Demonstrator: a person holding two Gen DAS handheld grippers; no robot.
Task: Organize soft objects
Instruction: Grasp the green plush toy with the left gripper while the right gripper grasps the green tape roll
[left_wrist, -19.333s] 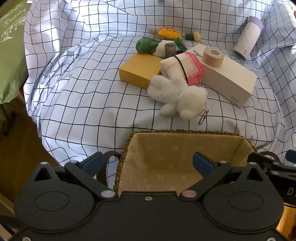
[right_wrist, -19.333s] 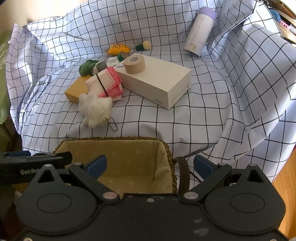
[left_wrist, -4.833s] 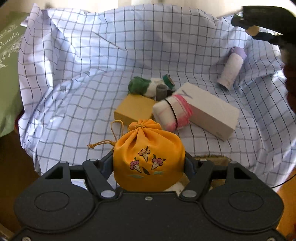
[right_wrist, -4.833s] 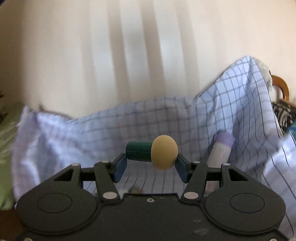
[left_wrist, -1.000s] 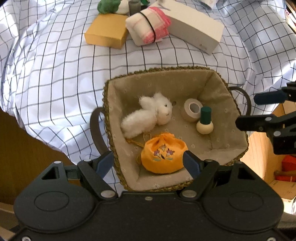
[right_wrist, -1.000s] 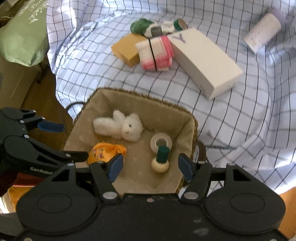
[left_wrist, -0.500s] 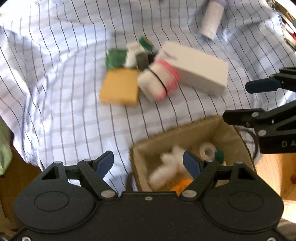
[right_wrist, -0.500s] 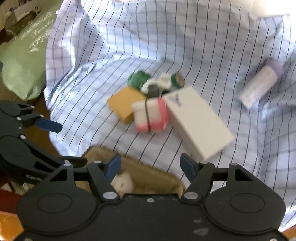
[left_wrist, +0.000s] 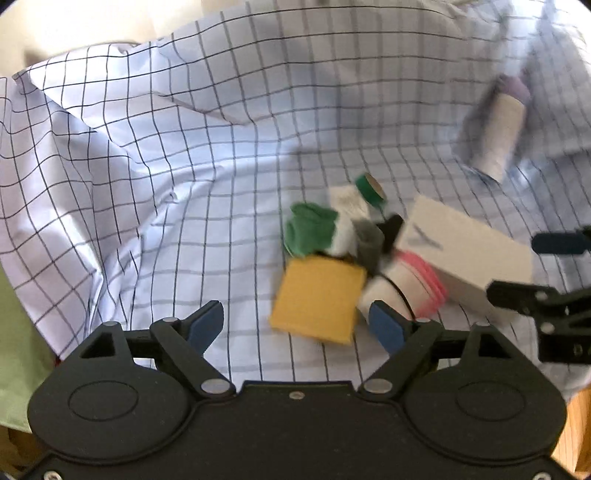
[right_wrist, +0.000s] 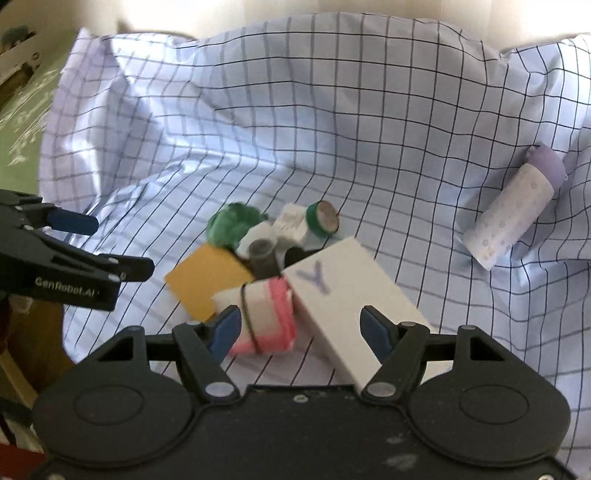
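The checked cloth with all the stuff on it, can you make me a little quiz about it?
1. True or false: the rolled towel has a black band around it.
2. What colour is the cap of the white bottle lying off to the right? A) red B) purple C) black
3. Fill in: the flat box beside the towel roll, the yellow box, lies just in front of a ____ sock bundle.

Key: 1 true. 2 B. 3 green.

Extra: both the left gripper and the right gripper hold nothing; the left one's fingers are opening.
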